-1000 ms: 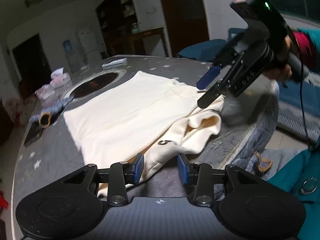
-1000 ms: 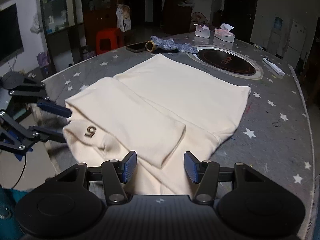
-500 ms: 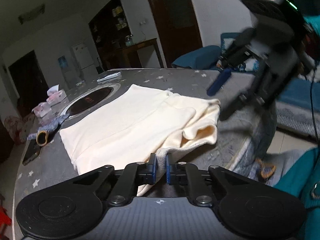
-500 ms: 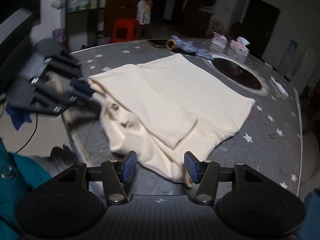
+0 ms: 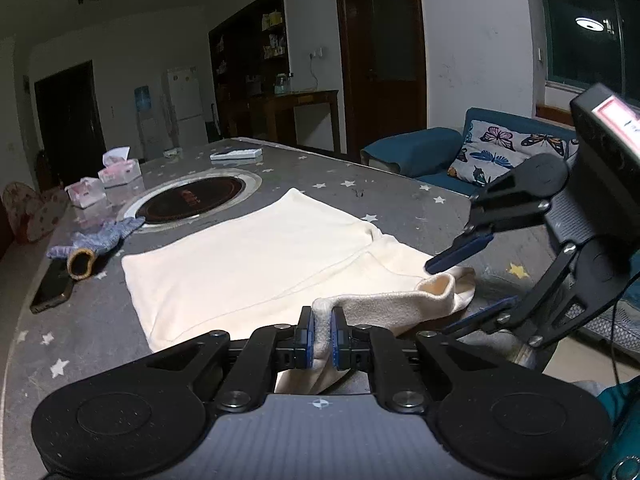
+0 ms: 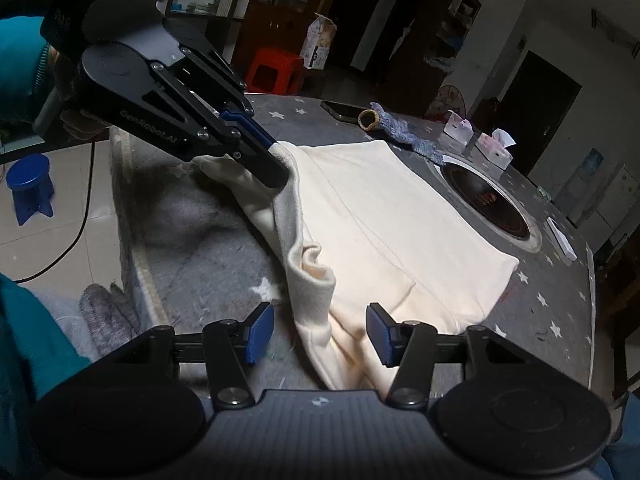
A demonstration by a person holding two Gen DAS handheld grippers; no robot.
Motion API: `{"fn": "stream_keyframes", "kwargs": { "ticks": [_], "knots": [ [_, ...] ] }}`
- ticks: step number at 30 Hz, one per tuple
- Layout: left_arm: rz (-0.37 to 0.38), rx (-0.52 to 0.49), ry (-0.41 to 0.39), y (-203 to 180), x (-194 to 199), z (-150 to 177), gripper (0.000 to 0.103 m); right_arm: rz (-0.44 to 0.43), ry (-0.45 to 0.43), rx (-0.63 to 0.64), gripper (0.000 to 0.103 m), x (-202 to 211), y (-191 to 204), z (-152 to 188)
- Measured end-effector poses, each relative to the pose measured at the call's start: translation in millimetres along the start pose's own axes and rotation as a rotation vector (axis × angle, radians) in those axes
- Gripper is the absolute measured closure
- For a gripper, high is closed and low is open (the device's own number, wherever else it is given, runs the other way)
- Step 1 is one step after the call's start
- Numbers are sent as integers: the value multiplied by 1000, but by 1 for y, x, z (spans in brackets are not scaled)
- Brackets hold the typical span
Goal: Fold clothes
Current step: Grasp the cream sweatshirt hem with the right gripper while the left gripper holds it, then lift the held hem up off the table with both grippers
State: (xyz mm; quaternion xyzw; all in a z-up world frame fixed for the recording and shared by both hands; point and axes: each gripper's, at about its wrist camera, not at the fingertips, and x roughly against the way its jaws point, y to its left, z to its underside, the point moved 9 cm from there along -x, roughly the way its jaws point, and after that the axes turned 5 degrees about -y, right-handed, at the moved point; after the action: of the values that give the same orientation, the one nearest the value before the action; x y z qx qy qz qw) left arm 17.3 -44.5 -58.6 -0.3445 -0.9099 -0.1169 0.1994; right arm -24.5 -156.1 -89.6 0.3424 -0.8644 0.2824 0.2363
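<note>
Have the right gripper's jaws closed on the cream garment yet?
No. The right gripper has its jaws apart, straddling a fold of the cream garment without pressing it.

Dim room, white walls (image 5: 472, 40). Dark door (image 5: 376, 52); night window (image 5: 588, 28) reflecting a ceiling lamp (image 5: 590, 23). Blue sofa (image 5: 424, 156), butterfly cushion (image 5: 504, 152). Shelving (image 5: 256, 68), wooden sideboard (image 5: 296, 108), white fridge (image 5: 184, 100), water dispenser (image 5: 145, 116). Pale tiled floor (image 6: 60, 216), red stool (image 6: 274, 70), blue stool (image 6: 30, 188).

Matt cream cloth garment (image 5: 256, 264)
</note>
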Motion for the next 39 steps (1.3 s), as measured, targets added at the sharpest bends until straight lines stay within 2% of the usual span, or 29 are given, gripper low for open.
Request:
{"fn": "stream_keyframes", "kwargs": {
  "ticks": [1,2,5,7,8,11,12,18,19,21,24,31,39],
  "knots": [
    [1,-1,5,0,1,2,94,-4,4,-4,59,-3,0,0],
    [2,-3,9,-1,3,4,93,-9,6,-11,69,-5,1,1],
    [5,-7,23,-2,7,10,90,-23,11,-33,85,-12,-1,1],
    [5,-17,27,-3,12,14,88,-8,4,-31,88,-12,-3,-1],
    [3,-26,28,-5,15,17,84,-3,1,-31,90,-11,-5,-2],
    [-26,-73,42,-6,23,28,69,4,-6,-39,91,-10,-9,-7],
    [-37,-87,51,-6,25,32,67,6,-7,-41,92,-9,-10,-8],
    [-71,-158,93,-5,24,53,67,18,-3,-60,92,-10,-15,-10],
    [-73,-168,97,-5,23,55,69,20,-1,-64,92,-10,-16,-10],
    [-73,-179,97,-5,21,56,88,24,0,-73,92,-10,-16,-10],
    [-62,-149,86,-4,20,54,97,30,-6,-78,94,-9,-16,-11],
    [-60,-90,30,-7,37,37,99,51,-44,-80,95,6,-14,-16],
    [-20,-29,1,-25,76,26,99,14,-79,-67,95,44,-1,-22]
  ]
}}
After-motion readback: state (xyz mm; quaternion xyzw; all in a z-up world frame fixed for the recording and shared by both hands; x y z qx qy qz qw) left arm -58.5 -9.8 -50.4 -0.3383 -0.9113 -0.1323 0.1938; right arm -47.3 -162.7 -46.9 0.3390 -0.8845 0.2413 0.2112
